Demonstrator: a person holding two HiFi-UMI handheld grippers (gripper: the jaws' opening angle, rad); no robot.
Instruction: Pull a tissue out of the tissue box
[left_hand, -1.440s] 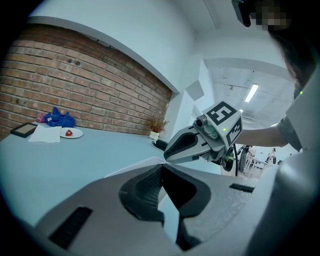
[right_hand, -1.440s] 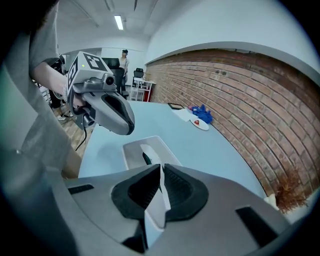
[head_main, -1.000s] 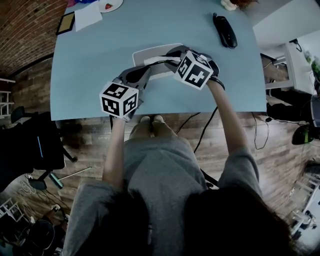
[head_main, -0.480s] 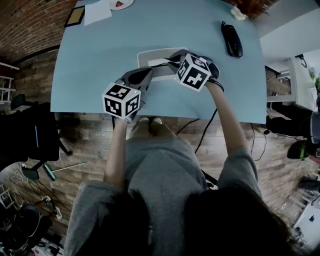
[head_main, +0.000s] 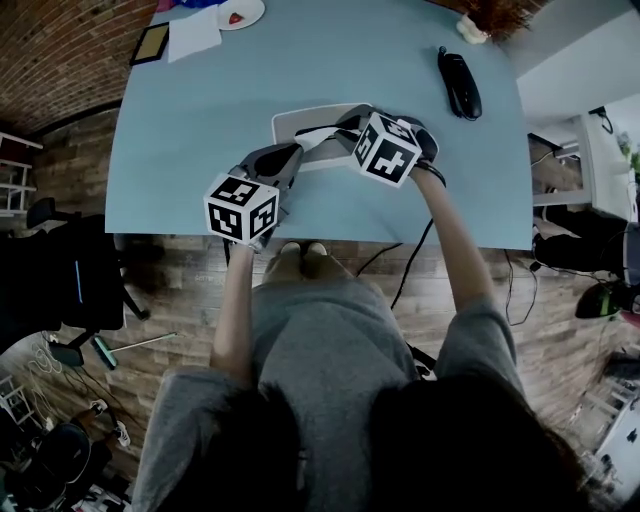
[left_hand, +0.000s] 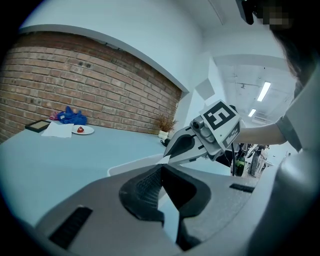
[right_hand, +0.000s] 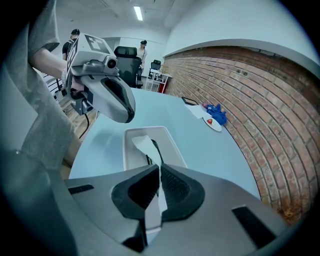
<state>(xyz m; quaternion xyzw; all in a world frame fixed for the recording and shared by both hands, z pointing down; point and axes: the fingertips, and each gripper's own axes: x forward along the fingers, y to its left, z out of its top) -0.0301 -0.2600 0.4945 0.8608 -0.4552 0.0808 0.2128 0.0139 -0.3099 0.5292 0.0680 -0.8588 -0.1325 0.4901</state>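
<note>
Pulling in hand: right gripper (right_hand: 159, 172) clenched on tissue (right_hand: 143, 145), which rises from the box (right_hand: 131, 157) on the table (head_main: 200, 120). Left gripper (left_hand: 161, 169) closed, empty, near the box. Next, I judge, a steady upward draw until the tissue clears.

table (head_main: 190, 120): pale blue top with rounded corners
plate (head_main: 240, 14): white, at the far left corner, with something small and red on it
paper (head_main: 194, 32): white sheet just beside the plate
frame (head_main: 152, 42): dark and flat, next to the paper at the table's left edge
blue cloth (left_hand: 71, 116): crumpled behind the plate
black handset (head_main: 459, 84): lying far right (phone or remote, cannot tell)
dried plant (head_main: 495, 15): far right corner
brick wall (left_hand: 75, 85): along the table's far side
wooden floor (head_main: 170, 290): brown planks
office chair (head_main: 70, 290): black, left of the table
cable (head_main: 410, 265): dark, trailing down from the near edge
</note>
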